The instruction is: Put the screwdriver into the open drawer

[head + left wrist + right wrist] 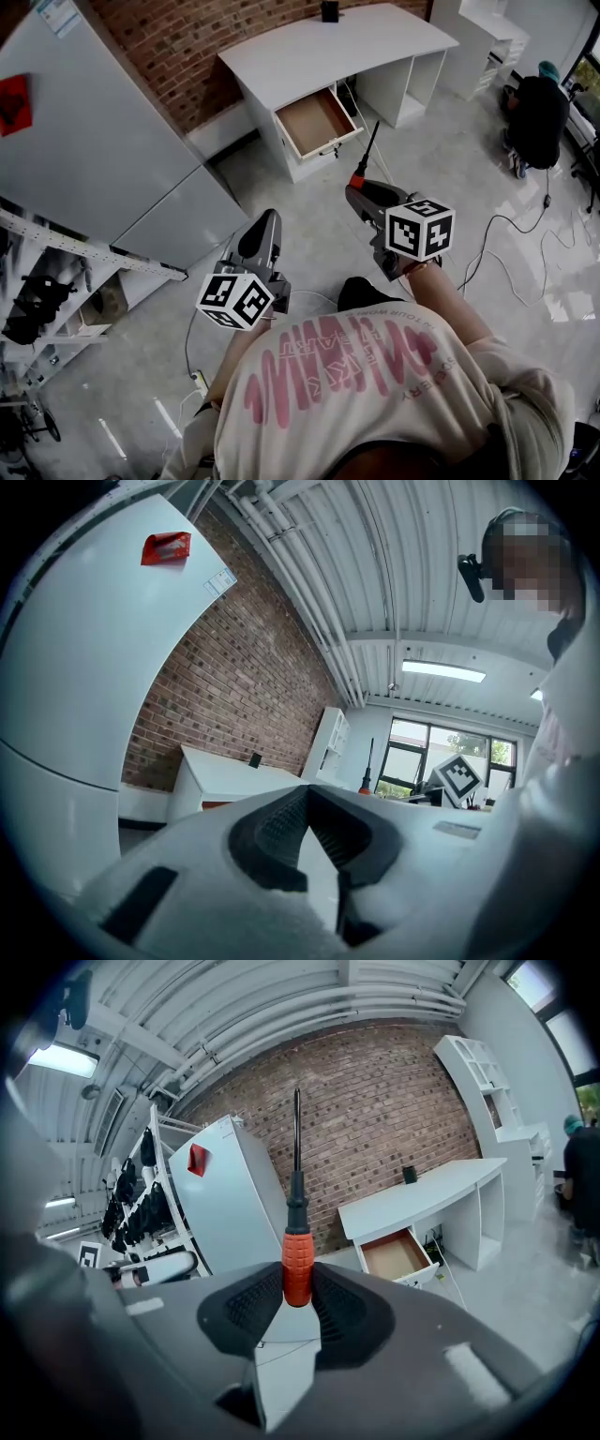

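Right gripper (359, 187) is just right of centre in the head view, clamped on the screwdriver (368, 150). In the right gripper view the pads (255, 1302) squeeze the orange handle (296, 1269) from both sides. The black shaft sticks straight up to the top middle of the frame, tip free.

Left gripper (270, 217) is lower and left of centre in the head view. In the left gripper view its jaws (307, 794) look pressed together with nothing between them, though the dark pads make the seam hard to read.

The two grippers are near each other, not touching.

Open drawer (314, 120) sits top centre in the head view, pulled out of the white desk (328, 47). Its brown bottom is bare. The screwdriver is well apart from the drawer, with its tip aimed roughly toward it. In the right gripper view the drawer (394, 1253) lies right of the handle, under the desk top.

Brick wall (187, 37) is behind the desk. A large white cabinet (94, 141) fills the upper left. A second person (539, 112) crouches at the upper right edge, with cables (506, 244) on the floor nearby.
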### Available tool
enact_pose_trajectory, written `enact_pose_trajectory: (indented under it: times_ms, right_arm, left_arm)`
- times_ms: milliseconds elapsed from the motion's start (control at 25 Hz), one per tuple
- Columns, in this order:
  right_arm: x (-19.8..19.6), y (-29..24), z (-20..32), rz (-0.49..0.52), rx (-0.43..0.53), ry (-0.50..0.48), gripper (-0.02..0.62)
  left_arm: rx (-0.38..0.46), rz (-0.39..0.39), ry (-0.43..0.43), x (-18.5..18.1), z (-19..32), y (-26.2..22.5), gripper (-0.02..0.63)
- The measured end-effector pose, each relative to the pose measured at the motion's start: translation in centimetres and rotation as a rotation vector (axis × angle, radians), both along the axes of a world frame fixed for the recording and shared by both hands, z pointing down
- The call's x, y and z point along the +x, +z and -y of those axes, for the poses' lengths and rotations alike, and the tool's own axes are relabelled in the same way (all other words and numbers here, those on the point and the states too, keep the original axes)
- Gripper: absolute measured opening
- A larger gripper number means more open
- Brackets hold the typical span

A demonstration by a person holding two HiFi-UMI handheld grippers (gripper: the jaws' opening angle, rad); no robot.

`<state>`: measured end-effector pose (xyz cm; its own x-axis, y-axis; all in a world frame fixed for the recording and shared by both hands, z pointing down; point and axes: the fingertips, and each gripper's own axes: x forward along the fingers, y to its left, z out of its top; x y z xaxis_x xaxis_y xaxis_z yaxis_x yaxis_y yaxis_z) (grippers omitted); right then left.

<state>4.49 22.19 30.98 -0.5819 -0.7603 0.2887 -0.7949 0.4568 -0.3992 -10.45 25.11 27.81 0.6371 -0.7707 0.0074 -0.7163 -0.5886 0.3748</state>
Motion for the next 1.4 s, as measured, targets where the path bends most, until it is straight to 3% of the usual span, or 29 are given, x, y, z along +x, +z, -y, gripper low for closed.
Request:
enact_pose_trajectory:
  times_ms: [400,720,960,1400]
  right_arm:
    - [-1.3,0.2,6.3,-0.008,0.018,-0.062,0.110]
    - [-0.7,-0.1,17.0,-0.012,0.035,-0.126,0.110]
    - [-0.1,-1.6,26.0,-0.007,0.064,-0.164,0.110]
    - [0.0,-0.6,37.1,-0.009,0.051,-0.249,0.110]
  left_arm:
    - [0.003,-0.007,-0.052,-0.7,6.0,0.3,0.002]
    - [-0.001,-0.016,-0.116,-0.2,15.5,0.2,0.002]
    - [-0.001,0.011,-0.213,-0.8,23.6,-0.3,0.002]
    - [0.006,-0.013,-0.251,0.6,33.2,-0.2,0.002]
